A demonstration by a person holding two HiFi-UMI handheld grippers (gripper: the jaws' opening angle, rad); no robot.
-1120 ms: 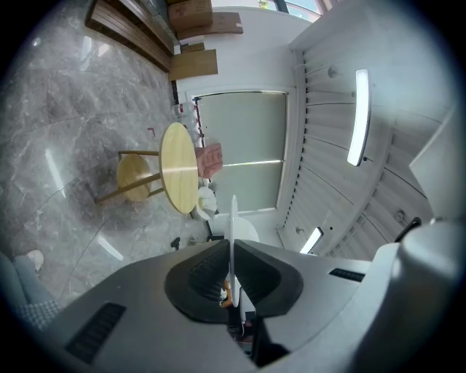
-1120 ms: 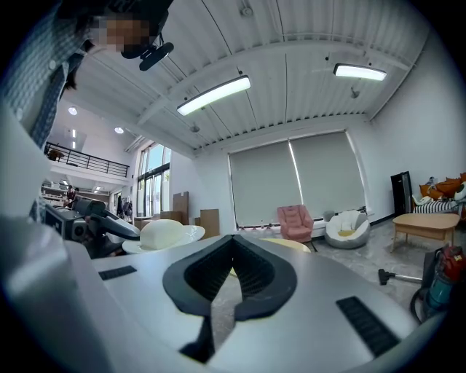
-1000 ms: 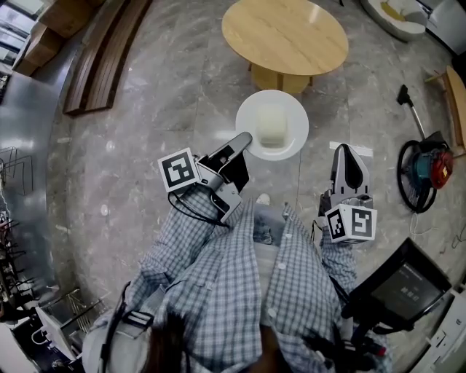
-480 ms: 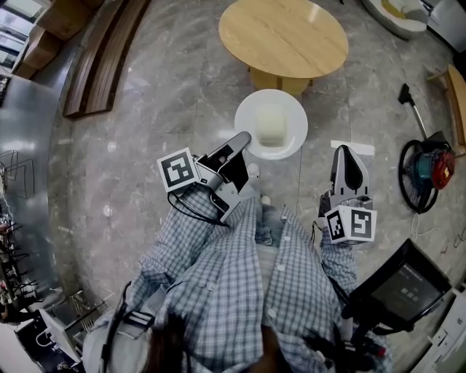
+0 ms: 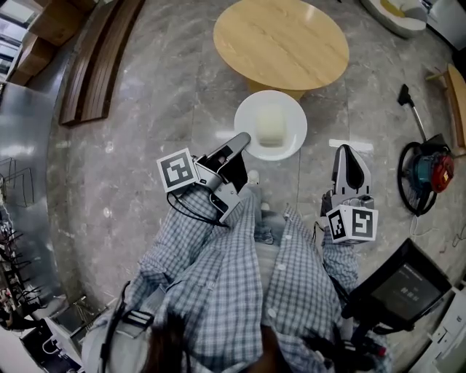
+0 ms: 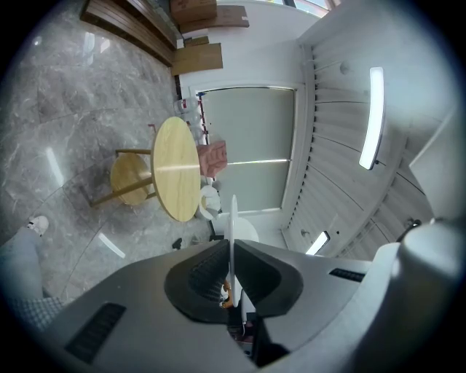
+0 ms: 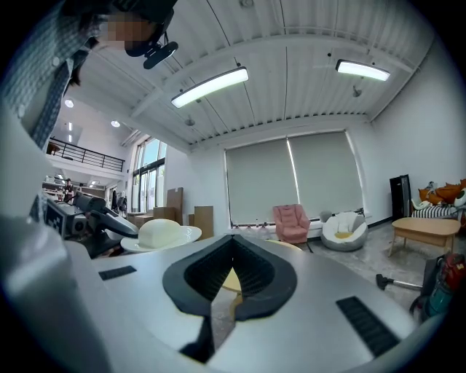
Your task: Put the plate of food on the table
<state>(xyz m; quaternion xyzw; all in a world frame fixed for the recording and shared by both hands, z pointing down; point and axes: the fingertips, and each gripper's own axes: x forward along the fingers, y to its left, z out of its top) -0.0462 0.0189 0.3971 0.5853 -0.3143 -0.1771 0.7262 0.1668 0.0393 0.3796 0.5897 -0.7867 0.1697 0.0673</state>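
Note:
A white plate (image 5: 291,120) carries a pale block of food (image 5: 270,125) and hangs level above the marble floor. My left gripper (image 5: 244,138) is shut on its near-left rim; in the left gripper view the rim (image 6: 232,226) runs edge-on between the pads. Just beyond the plate stands a round wooden table (image 5: 280,40), also seen in the left gripper view as the table (image 6: 175,178). My right gripper (image 5: 348,156) hangs to the plate's right, shut and holding nothing. The right gripper view shows the plate (image 7: 182,234) with the food (image 7: 162,232) off to its left.
A red and teal vacuum cleaner (image 5: 426,171) lies on the floor at the right. Wooden planks (image 5: 102,58) lie at the far left. A white beanbag (image 5: 397,14) sits at the top right. A dark screen (image 5: 404,288) sits by my right hip.
The table's near edge has come a little closer to the plate. Both grippers keep their hold and pose.

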